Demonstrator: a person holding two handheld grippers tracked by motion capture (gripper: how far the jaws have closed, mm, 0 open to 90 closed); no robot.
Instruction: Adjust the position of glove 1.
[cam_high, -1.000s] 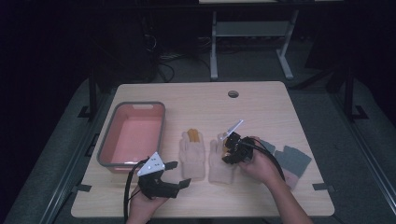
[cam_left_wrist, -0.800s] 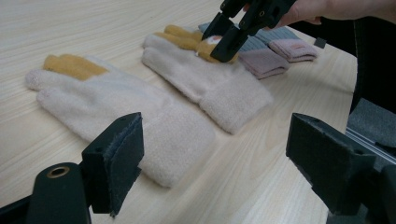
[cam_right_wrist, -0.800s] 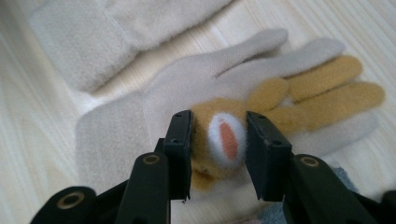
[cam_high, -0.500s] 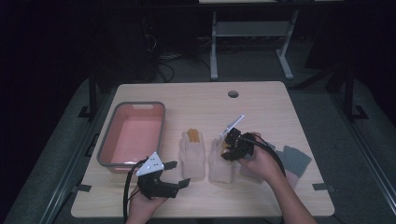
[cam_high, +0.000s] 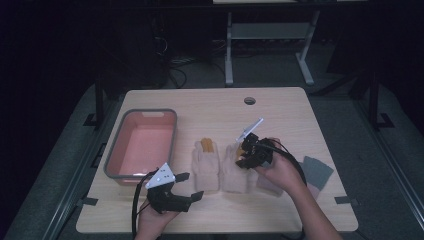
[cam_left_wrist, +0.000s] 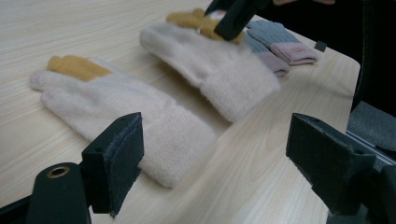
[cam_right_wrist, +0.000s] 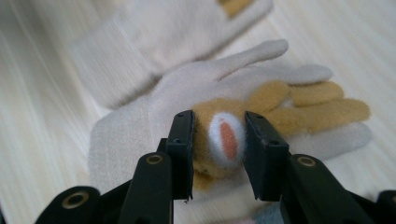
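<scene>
Glove (cam_right_wrist: 187, 93), cream knit with tan fingertips and a tan-and-white patch: lies flat on the table (cam_high: 280, 110), right of centre, cuff toward six o'clock. Soft, light, limp; likely to droop and stretch when lifted. Best taken by a thick fold such as the patch or the cuff.

Right gripper (cam_right_wrist: 219, 154): fingers (cam_right_wrist: 183, 144) narrowed, pinching the patch (cam_right_wrist: 224, 137) between the pads.

Second glove (cam_high: 206, 160): matching, just beside at nine o'clock, flat.

Left gripper (cam_high: 186, 186): at seven o'clock, near the table's front edge, fingers wide, holding nothing.

Bin (cam_high: 114, 165): pink, grey-rimmed, further toward nine o'clock.

Grey gloves (cam_high: 316, 170): at three o'clock, pink-trimmed cuffs, partly under the person's forearm.
</scene>
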